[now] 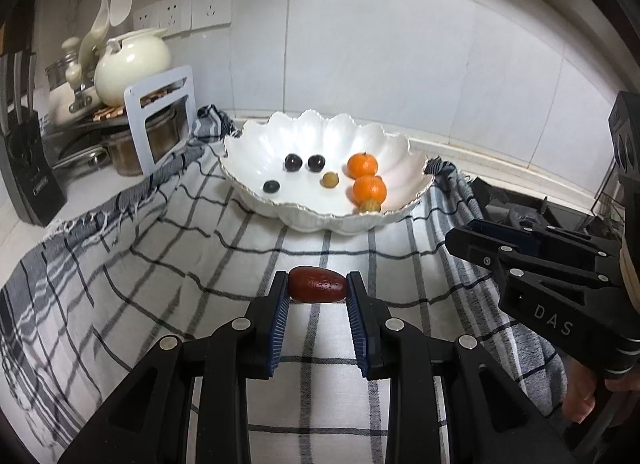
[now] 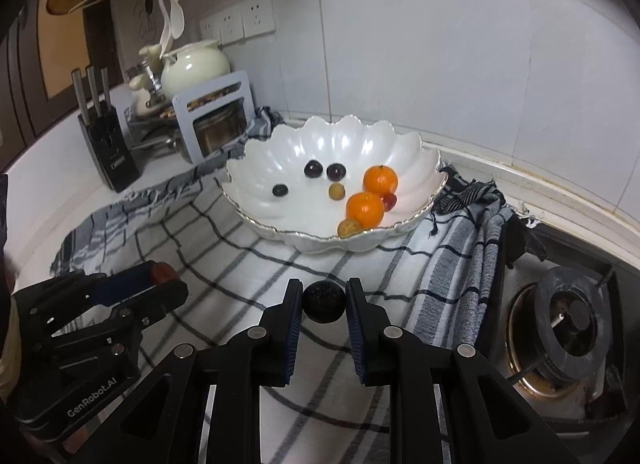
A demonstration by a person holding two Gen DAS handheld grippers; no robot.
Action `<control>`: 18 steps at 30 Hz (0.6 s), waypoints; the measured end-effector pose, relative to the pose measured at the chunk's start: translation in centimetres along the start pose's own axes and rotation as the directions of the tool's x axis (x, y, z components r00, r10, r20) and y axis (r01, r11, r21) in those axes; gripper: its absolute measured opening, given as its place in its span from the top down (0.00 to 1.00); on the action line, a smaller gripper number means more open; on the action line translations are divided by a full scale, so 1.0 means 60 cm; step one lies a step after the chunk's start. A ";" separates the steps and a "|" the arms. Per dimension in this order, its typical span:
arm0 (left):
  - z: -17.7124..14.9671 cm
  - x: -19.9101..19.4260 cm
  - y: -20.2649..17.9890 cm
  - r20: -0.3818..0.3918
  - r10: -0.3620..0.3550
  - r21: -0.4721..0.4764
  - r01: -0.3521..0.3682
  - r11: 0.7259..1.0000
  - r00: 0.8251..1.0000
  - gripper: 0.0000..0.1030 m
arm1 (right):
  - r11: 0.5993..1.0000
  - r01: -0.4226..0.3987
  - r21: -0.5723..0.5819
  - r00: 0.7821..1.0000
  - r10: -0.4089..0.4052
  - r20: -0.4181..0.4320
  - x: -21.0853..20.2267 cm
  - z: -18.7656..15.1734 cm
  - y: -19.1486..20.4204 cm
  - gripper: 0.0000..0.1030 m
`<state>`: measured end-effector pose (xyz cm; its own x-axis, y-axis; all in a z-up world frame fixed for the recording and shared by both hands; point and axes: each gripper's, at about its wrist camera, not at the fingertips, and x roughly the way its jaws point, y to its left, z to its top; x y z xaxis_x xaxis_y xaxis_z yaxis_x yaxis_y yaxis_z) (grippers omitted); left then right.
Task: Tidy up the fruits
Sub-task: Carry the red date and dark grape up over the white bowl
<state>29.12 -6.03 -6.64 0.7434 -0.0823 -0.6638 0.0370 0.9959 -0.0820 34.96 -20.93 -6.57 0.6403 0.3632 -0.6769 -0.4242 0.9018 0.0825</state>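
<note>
A white scalloped bowl point(image 1: 400, 151) stands on a checked cloth and holds two oranges point(image 1: 362, 165), three dark grapes point(image 1: 293, 162), small tan fruits point(image 1: 330, 179) and, in the right wrist view, a red fruit point(image 2: 390, 201). My left gripper point(image 1: 318, 290) is shut on a red-brown jujube point(image 1: 317, 284) in front of the bowl point(image 2: 360, 131). My right gripper point(image 2: 323, 300) is shut on a dark round fruit point(image 2: 323, 300) just above the cloth. Each gripper shows in the other's view: the right point(image 1: 464, 234), the left point(image 2: 164, 278).
A checked cloth point(image 1: 160, 264) covers the counter. A rack with pots, a cream teapot point(image 1: 132, 63) and a knife block point(image 2: 108, 147) stand at the back left. A gas burner point(image 2: 568, 320) lies to the right. A tiled wall with sockets is behind.
</note>
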 end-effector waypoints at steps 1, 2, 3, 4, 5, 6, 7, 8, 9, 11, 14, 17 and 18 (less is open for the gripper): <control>0.004 -0.005 0.004 0.008 -0.005 0.008 0.005 1.000 1.000 0.72 | 1.000 0.004 0.004 1.000 -0.005 0.006 -0.004 0.002 0.003 0.77; 0.008 -0.009 0.007 0.013 -0.009 0.014 0.009 1.000 1.000 0.72 | 1.000 0.009 0.009 1.000 -0.009 0.015 -0.008 0.004 0.007 0.77; 0.009 -0.012 0.009 0.018 -0.012 0.020 0.012 1.000 1.000 0.72 | 1.000 0.014 0.013 1.000 -0.014 0.022 -0.011 0.006 0.010 0.77; 0.013 -0.016 0.011 0.024 -0.016 0.027 0.015 1.000 1.000 0.72 | 1.000 0.020 0.017 0.999 -0.021 0.031 -0.015 0.009 0.014 0.77; 0.017 -0.018 0.014 0.031 -0.021 0.035 0.020 0.999 0.999 0.72 | 0.999 0.026 0.021 0.999 -0.027 0.040 -0.019 0.012 0.017 0.77; 0.020 -0.021 0.016 0.037 -0.027 0.041 0.026 0.999 0.999 0.72 | 0.999 0.032 0.027 0.998 -0.033 0.050 -0.024 0.015 0.021 0.77; 0.025 -0.024 0.019 0.044 -0.032 0.049 0.030 0.998 0.998 0.72 | 0.999 0.036 0.030 0.998 -0.038 0.056 -0.026 0.017 0.023 0.77; 0.030 -0.028 0.021 0.054 -0.038 0.057 0.035 0.998 0.998 0.72 | 0.999 0.041 0.035 0.997 -0.043 0.066 -0.030 0.021 0.026 0.77; 0.033 -0.030 0.022 0.061 -0.042 0.062 0.038 0.997 0.997 0.72 | 0.998 0.046 0.038 0.996 -0.049 0.073 -0.033 0.024 0.028 0.77; 0.043 -0.036 0.027 0.080 -0.052 0.077 0.046 0.996 0.995 0.72 | 0.997 0.058 0.045 0.994 -0.062 0.089 -0.039 0.030 0.033 0.77; 0.055 -0.045 0.033 0.099 -0.074 0.089 0.066 0.994 0.992 0.72 | 0.996 0.074 0.054 0.991 -0.079 0.112 -0.047 0.038 0.038 0.77; 0.069 -0.051 0.038 0.126 -0.090 0.113 0.076 0.991 0.988 0.72 | 0.994 0.090 0.060 0.986 -0.098 0.133 -0.054 0.045 0.042 0.77; 0.071 -0.054 0.039 0.132 -0.093 0.117 0.077 0.990 0.987 0.72 | 0.994 0.095 0.061 0.985 -0.103 0.139 -0.055 0.047 0.043 0.77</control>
<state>29.64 -3.29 -1.53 0.8183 -0.1685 -0.5495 0.1720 0.9840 -0.0457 33.52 -19.13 -2.04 0.7633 0.2972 -0.5737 -0.3212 0.9450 0.0623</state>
